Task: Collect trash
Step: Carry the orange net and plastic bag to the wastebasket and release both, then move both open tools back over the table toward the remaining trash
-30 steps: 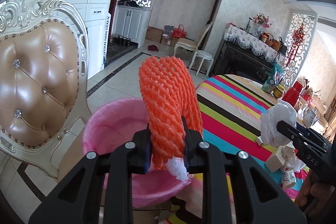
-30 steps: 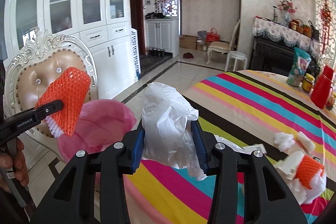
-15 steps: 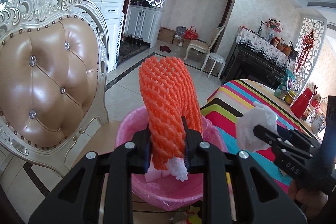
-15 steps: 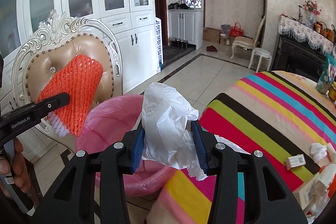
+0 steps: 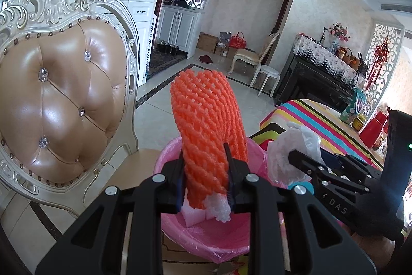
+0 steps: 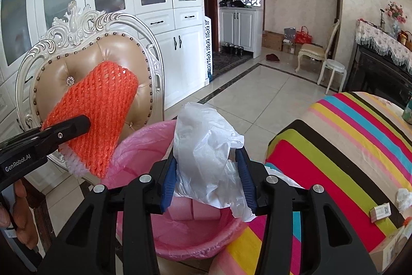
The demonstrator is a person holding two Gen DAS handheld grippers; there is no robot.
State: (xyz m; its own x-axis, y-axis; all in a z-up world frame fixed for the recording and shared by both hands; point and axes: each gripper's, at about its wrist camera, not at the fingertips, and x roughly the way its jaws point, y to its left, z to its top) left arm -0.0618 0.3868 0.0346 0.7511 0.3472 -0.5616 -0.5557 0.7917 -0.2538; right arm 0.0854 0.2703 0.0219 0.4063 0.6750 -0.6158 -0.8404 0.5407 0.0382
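Observation:
My left gripper (image 5: 206, 184) is shut on an orange foam fruit net (image 5: 208, 130) with a white foam end, held upright over a bin lined with a pink bag (image 5: 206, 236). The net also shows in the right wrist view (image 6: 100, 117). My right gripper (image 6: 208, 182) is shut on a crumpled clear plastic bag (image 6: 206, 146), held over the pink bin (image 6: 180, 239). Pale pink blocks lie inside the bin. The right gripper (image 5: 303, 159) sits just right of the left one.
An ornate cream chair with a tan leather back (image 5: 56, 99) stands left of the bin. The table with a striped cloth (image 6: 347, 146) is on the right, with a small box (image 6: 381, 213) and scraps of trash on it. White cabinets (image 6: 159, 17) stand behind.
Both grippers moved left from over the striped table to above the pink bin, each still holding its trash. The chair is closer.

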